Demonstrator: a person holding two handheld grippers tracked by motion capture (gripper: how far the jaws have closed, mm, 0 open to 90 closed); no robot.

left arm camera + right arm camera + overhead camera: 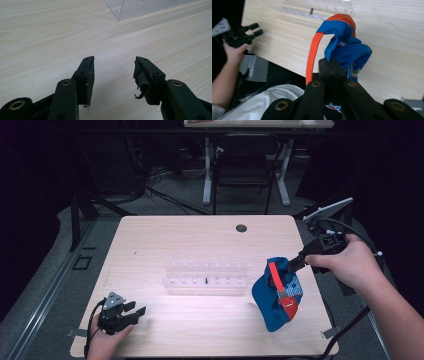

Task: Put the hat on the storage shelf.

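Light wood table (200,240), round grommet hole (241,228) near the far edge, right of centre. Clear plastic rack (206,277) sits mid-table, long side running left-right, small dark item (206,281) standing in it; a corner of the rack also shows at the top of the left gripper view (130,8). Blue fabric bag (272,295) with orange-red strap (274,275) and red patch is on the right side of the table, just right of the rack, bottom resting on the wood, top pulled up and to the right. Right gripper (294,265) has its jaws closed tight on the bag's top edge; in the right gripper view (331,65) the jaws are pressed together with blue cloth (347,48) bunched beyond them and the strap (312,55) looping up on the left. Right hand (345,262) comes in from the right edge, cable trailing off. Left gripper (134,310) rests at the near-left corner of the table, held by the left hand (107,340), well apart from the bag. Its jaws are spread wide, nothing between them, bare wood showing in the gap in the left gripper view (113,75). Pad on one jaw looks frayed.
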